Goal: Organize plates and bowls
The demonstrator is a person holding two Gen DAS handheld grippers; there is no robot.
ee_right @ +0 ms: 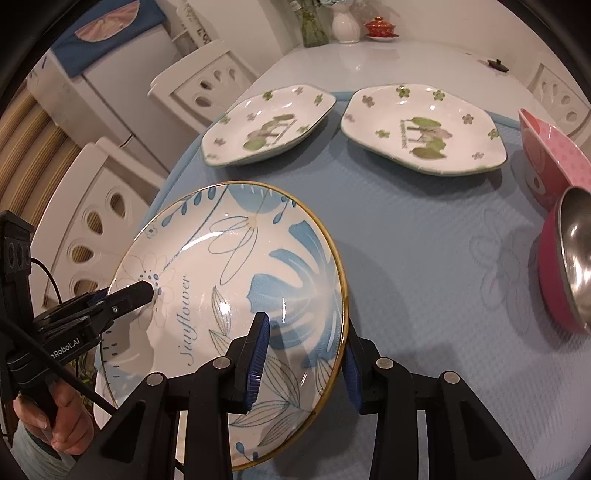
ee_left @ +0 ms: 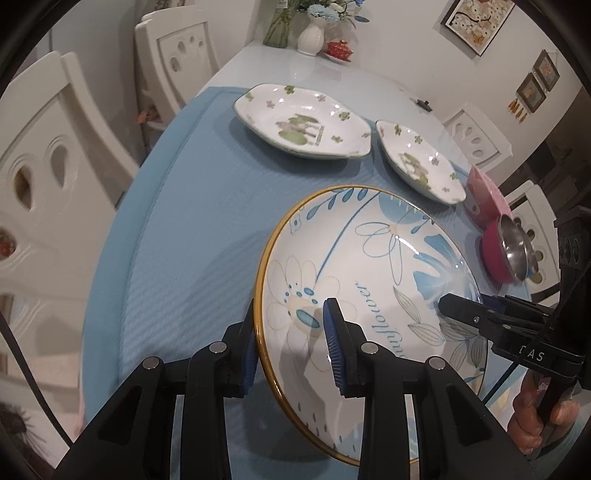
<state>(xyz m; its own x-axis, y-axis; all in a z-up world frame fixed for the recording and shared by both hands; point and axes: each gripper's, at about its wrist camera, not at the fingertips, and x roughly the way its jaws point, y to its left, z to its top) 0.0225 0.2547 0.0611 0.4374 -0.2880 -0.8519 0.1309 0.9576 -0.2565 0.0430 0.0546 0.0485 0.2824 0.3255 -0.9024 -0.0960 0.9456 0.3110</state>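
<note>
Sunflower plate [ee_left: 369,280] fills the lower right of the left wrist view: round, yellow rim, blue leaves, word "sunflower" on it. It sits tilted above the blue mat [ee_left: 192,229]. Left gripper [ee_left: 291,350] has its jaws astride the plate's near-left rim, one blue pad outside, the other over the plate face; pads look close on the rim but contact isn't clear, so can't tell if it's clamped. Right gripper [ee_left: 461,314] reaches in from the right edge w/ its tip on the plate's far side. Beyond, two white octagonal dishes w/ green flowers lie flat on the mat: left dish [ee_left: 301,122] and right dish [ee_left: 419,160], just beside each other. Right of them a pink bowl [ee_left: 487,199] and a red bowl w/ steel inside [ee_left: 508,251], near one another. Vase of flowers [ee_left: 312,35] at the tabletop's far end.

Right wrist view: same plate [ee_right: 236,295] lower left, tilted. Right gripper [ee_right: 304,354] jaws straddle its right rim, inner pad over the face, outer pad behind the rim; grip again not certain. Left gripper [ee_right: 136,293] comes in from the left, tip on the flower print. Both dishes [ee_right: 267,125] and [ee_right: 423,129] lie flat further back, pink bowl [ee_right: 554,155] and red bowl [ee_right: 565,266] at the right edge.
</note>
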